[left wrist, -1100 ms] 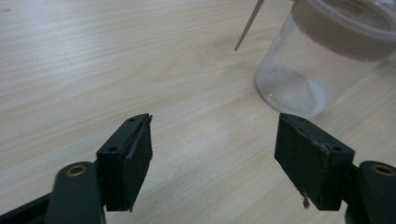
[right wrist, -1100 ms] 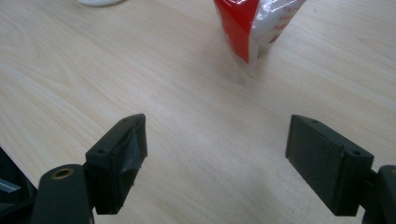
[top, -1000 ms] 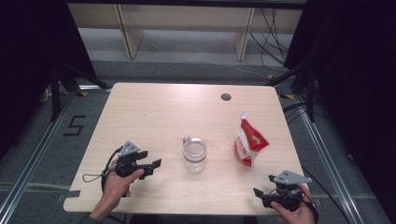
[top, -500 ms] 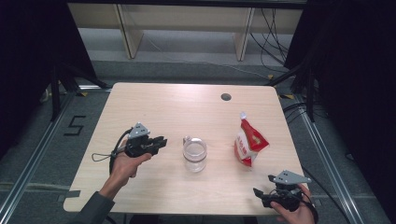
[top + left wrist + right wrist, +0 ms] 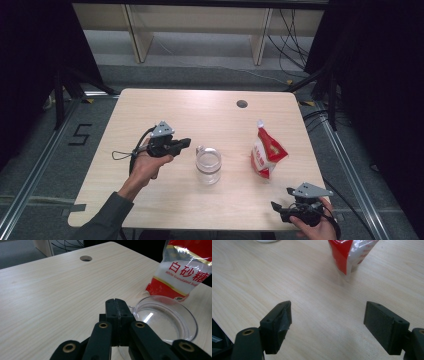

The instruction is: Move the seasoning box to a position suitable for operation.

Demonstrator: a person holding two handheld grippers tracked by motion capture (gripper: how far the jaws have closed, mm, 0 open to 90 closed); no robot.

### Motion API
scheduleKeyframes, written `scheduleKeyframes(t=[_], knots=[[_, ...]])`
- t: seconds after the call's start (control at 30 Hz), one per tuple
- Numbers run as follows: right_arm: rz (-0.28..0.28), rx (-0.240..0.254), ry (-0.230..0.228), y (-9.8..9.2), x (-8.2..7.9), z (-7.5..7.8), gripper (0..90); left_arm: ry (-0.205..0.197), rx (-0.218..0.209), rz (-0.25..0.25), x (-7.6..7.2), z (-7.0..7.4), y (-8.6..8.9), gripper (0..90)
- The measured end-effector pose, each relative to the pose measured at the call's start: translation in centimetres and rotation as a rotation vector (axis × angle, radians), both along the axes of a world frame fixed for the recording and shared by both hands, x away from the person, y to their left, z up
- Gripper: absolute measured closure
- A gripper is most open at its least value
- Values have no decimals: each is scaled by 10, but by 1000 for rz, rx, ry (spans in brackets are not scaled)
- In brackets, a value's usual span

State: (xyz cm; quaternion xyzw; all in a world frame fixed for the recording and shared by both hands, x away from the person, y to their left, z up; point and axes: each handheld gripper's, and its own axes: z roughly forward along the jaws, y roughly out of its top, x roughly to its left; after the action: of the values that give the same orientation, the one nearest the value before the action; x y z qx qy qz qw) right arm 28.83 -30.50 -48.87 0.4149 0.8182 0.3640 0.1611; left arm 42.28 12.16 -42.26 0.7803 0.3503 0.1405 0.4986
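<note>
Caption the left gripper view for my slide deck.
Shut left tool poised beside an empty clear jar, sugar bag behind.

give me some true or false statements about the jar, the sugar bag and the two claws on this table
1. The left claw is shut with nothing between its jaws. True.
2. The right claw grips the sugar bag. False: its jaws stand wide open over bare table, apart from the bag.
3. The clear jar stands upright between left claw and bag. True.
4. The jar has a lid on. False: its mouth is open.
5. The bag lies flat. False: it stands upright.
</note>
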Motion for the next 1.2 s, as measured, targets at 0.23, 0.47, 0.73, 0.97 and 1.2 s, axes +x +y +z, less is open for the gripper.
scheduleKeyframes(t=[0.23, 0.47, 0.73, 0.97, 1.2], knots=[[-14, -5, -2, 2, -1, 0, 235, 11, 33, -28, 15, 5, -19, 893], [8, -8, 12, 2, 0, -1, 235, 21, 69, -64, 24, -2, -37, 893], [6, -14, -8, 1, 0, -2, 235, 29, 126, -82, 26, -5, -44, 892], [5, -18, -5, 2, 0, -2, 235, 34, 145, -83, 26, -6, -43, 890], [9, -20, -5, 2, 0, -2, 235, 50, 158, -70, 23, -5, -37, 886]])
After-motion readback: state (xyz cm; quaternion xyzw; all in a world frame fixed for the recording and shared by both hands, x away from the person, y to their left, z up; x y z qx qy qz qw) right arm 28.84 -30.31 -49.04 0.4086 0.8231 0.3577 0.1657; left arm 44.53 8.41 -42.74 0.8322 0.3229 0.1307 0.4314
